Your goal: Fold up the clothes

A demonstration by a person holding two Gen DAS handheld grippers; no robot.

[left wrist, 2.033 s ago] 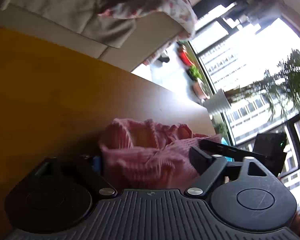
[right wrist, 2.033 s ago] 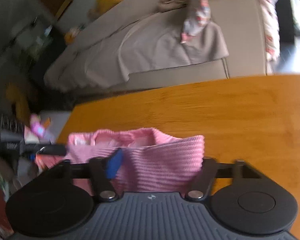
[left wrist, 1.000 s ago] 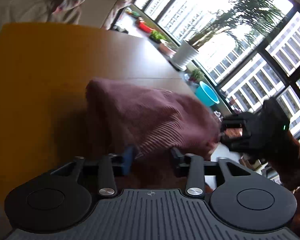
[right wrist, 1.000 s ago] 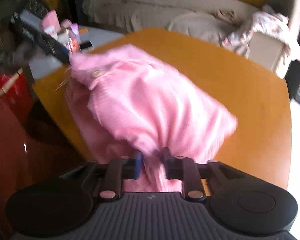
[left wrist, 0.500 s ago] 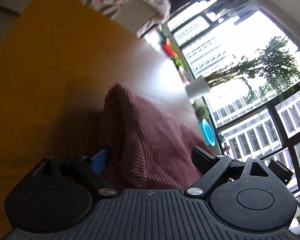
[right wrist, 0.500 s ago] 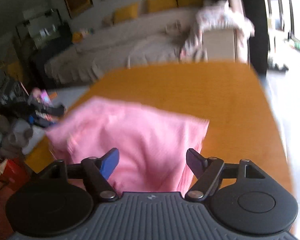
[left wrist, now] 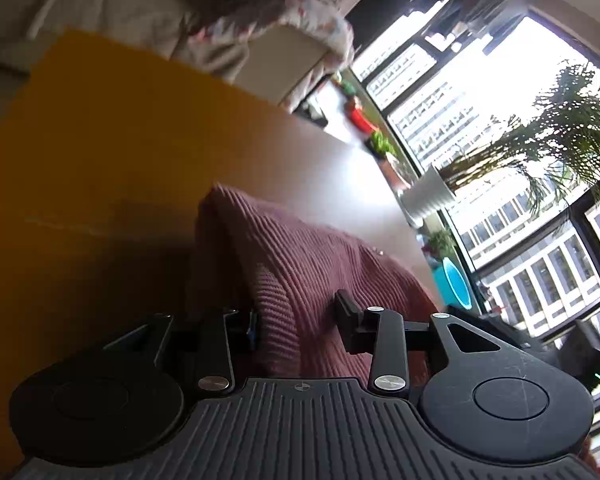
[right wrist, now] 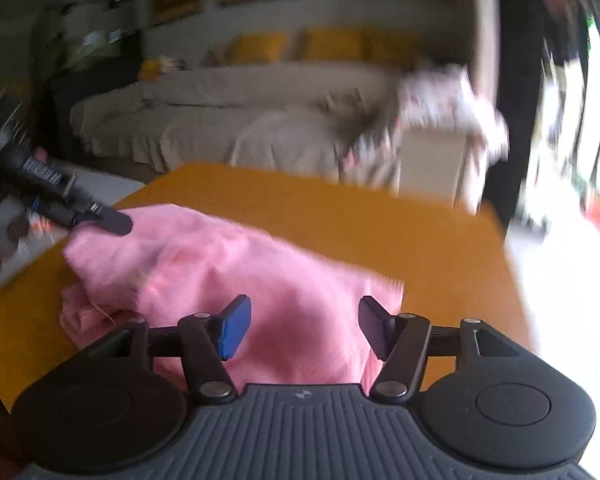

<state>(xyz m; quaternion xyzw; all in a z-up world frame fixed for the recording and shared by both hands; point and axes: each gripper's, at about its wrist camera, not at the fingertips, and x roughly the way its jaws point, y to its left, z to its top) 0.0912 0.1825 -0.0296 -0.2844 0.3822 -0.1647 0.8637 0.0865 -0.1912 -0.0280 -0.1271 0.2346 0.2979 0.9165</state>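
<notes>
Since half a second ago the left gripper [left wrist: 298, 326] has narrowed around a raised ridge of the pink ribbed garment [left wrist: 300, 264], and the right wrist view has swung so the sofa sits higher and farther off. Nearest in the left wrist view, the left jaws are closing with that fold of knit between them; the fabric looks pinched at the blue pad, though I cannot tell how firmly the far finger presses. In the right wrist view, the right gripper [right wrist: 304, 326] hangs over the pink ribbed garment [right wrist: 236, 276] with its jaws apart and easing inward, cloth below them but not pressed by either pad. Both grippers tilt downward toward the orange table [right wrist: 380, 228], where the garment lies bunched near the near edge. It should handle as soft, light and limp, sagging wherever unsupported, so a hem or corner is the better hold than a mid-panel bump. Beyond the table stand the beige sofa [right wrist: 220, 128] and, on the left view, bright windows with a potted palm [left wrist: 432, 196].
</notes>
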